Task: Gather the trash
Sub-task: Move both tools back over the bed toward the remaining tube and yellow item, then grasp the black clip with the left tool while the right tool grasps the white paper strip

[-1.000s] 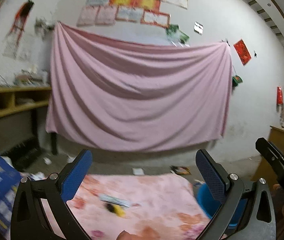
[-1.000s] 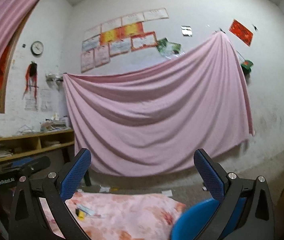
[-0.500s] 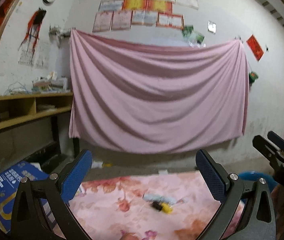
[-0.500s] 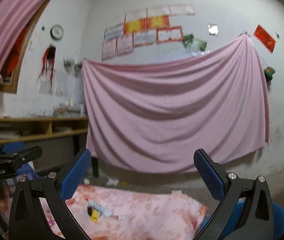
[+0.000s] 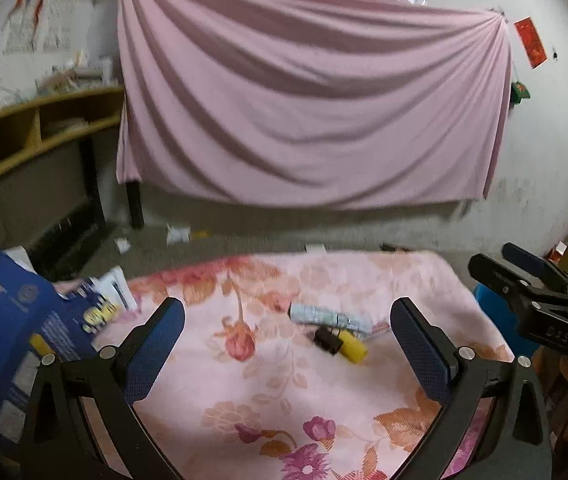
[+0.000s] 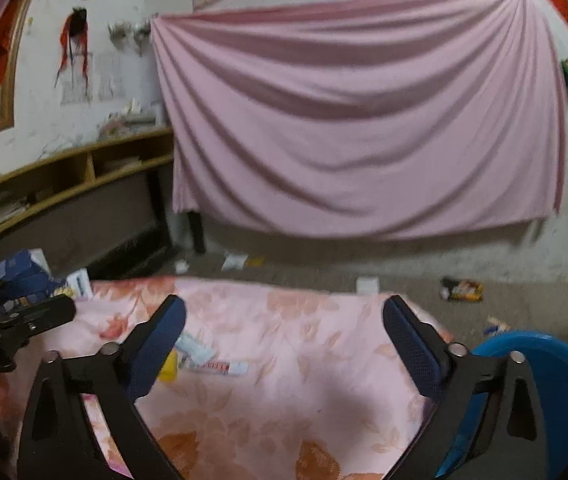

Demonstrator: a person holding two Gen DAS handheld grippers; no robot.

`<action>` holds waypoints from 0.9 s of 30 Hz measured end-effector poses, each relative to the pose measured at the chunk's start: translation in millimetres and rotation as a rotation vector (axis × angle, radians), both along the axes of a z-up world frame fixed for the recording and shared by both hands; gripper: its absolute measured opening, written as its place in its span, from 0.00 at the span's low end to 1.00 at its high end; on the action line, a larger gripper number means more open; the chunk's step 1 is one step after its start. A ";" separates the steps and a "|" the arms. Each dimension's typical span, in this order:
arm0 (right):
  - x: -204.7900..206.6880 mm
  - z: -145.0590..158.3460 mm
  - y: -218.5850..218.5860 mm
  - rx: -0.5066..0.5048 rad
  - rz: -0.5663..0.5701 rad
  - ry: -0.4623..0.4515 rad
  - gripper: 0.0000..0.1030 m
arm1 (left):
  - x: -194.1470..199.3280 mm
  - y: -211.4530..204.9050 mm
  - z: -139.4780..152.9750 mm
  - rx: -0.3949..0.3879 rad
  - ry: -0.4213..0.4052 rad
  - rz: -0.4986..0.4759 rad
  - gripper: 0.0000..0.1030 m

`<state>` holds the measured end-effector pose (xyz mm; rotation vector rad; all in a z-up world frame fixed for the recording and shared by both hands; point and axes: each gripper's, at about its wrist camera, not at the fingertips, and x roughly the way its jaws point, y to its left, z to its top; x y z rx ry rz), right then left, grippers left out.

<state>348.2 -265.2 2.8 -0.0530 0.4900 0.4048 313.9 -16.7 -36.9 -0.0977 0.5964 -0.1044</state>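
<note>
A table under a pink floral cloth [image 5: 268, 392] carries a small heap of trash: a crumpled pale wrapper [image 5: 329, 317], a black clip [image 5: 327, 340] and a yellow piece [image 5: 352, 348]. My left gripper [image 5: 285, 320] hangs open above the cloth, short of the heap, with nothing between its fingers. In the right wrist view the wrapper [image 6: 198, 347], the yellow piece [image 6: 168, 368] and a white and red tube [image 6: 220, 367] lie beside the left finger. My right gripper [image 6: 284, 312] points down at the cloth [image 6: 303, 360]; its jaws are closing slightly from wide, with nothing between them.
A round blue bin [image 6: 547, 380] stands off the table's right side. A blue printed box [image 5: 8, 320] leans at the left edge. Litter [image 6: 461, 290] is scattered on the grey floor. A wooden shelf [image 6: 64, 176] and a pink sheet [image 6: 363, 120] line the back wall.
Both grippers have tipped downward and sunk toward the table. More of the floral cloth fills each view, and the trash heap looks closer and larger.
</note>
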 end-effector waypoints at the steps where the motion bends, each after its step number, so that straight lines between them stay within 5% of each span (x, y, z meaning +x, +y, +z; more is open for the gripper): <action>1: 4.3 -2.8 1.0 -0.001 0.009 0.028 0.87 | 5.1 -0.7 -5.0 -0.006 0.029 -0.013 0.95; 6: 24.6 -11.3 5.2 0.002 0.062 0.133 0.71 | 35.6 -2.1 -31.0 -0.039 0.180 -0.050 0.68; 11: 39.4 -19.1 12.8 -0.019 0.111 0.201 0.51 | 50.8 -7.1 -43.4 -0.070 0.237 -0.097 0.62; 21: 52.1 -27.9 23.4 -0.055 0.159 0.259 0.46 | 79.7 -32.2 -66.1 -0.071 0.351 -0.165 0.27; 27: 56.6 -31.9 25.7 -0.056 0.185 0.298 0.46 | 77.5 -26.2 -65.6 -0.115 0.354 -0.155 0.24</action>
